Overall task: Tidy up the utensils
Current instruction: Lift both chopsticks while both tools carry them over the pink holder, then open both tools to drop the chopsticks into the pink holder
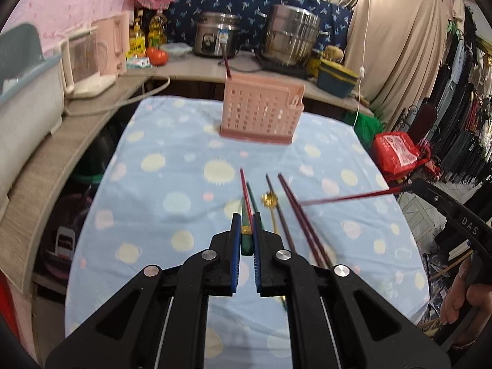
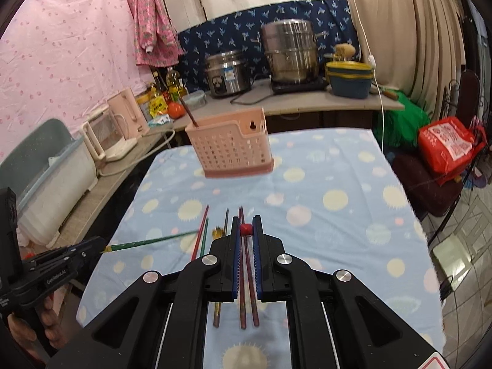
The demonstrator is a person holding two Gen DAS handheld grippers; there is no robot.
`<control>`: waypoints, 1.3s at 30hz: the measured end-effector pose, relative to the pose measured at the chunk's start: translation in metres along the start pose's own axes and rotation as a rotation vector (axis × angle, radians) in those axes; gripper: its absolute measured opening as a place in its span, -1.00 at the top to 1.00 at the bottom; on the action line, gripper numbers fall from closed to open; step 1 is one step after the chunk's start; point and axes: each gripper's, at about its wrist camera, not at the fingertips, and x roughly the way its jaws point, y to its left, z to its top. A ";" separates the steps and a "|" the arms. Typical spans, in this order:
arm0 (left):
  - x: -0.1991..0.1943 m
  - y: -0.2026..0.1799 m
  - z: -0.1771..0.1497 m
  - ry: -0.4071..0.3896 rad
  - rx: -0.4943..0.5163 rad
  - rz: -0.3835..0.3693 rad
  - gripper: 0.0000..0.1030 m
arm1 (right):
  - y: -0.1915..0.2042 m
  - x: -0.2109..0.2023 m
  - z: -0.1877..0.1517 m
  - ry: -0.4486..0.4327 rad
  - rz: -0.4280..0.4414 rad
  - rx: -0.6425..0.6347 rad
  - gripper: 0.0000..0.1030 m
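Gripping a green chopstick (image 1: 247,240) in my left tongs (image 1: 246,230), clenched on its thick end; in the right wrist view it (image 2: 147,242) juts out sideways from those tongs (image 2: 92,247), above the tabletop (image 2: 338,246). My right tongs (image 2: 246,230) are clenched on a red chopstick (image 2: 246,229), its butt end showing between the pads; from the left wrist view it (image 1: 347,197) sticks out level. Loose chopsticks (image 2: 249,292) lie on the dotted blue cloth below and just left of the right tongs. The pink utensil basket (image 1: 261,112) stands well ahead of both tongs, one chopstick (image 1: 227,63) upright in its left end.
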 end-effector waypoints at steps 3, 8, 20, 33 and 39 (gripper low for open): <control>-0.004 -0.003 0.027 -0.048 0.012 0.006 0.87 | -0.001 -0.001 0.022 -0.036 -0.004 -0.005 0.86; -0.006 -0.005 0.076 -0.117 0.035 0.013 0.87 | -0.002 0.004 0.061 -0.090 -0.007 -0.016 0.86; -0.008 -0.021 0.218 -0.335 0.084 0.035 0.87 | 0.009 0.041 0.187 -0.247 -0.009 -0.044 0.86; 0.054 -0.020 0.317 -0.442 0.054 0.055 0.87 | 0.043 0.123 0.275 -0.307 0.052 -0.023 0.86; 0.113 -0.005 0.303 -0.359 0.033 0.041 0.87 | 0.040 0.183 0.250 -0.220 0.063 -0.003 0.86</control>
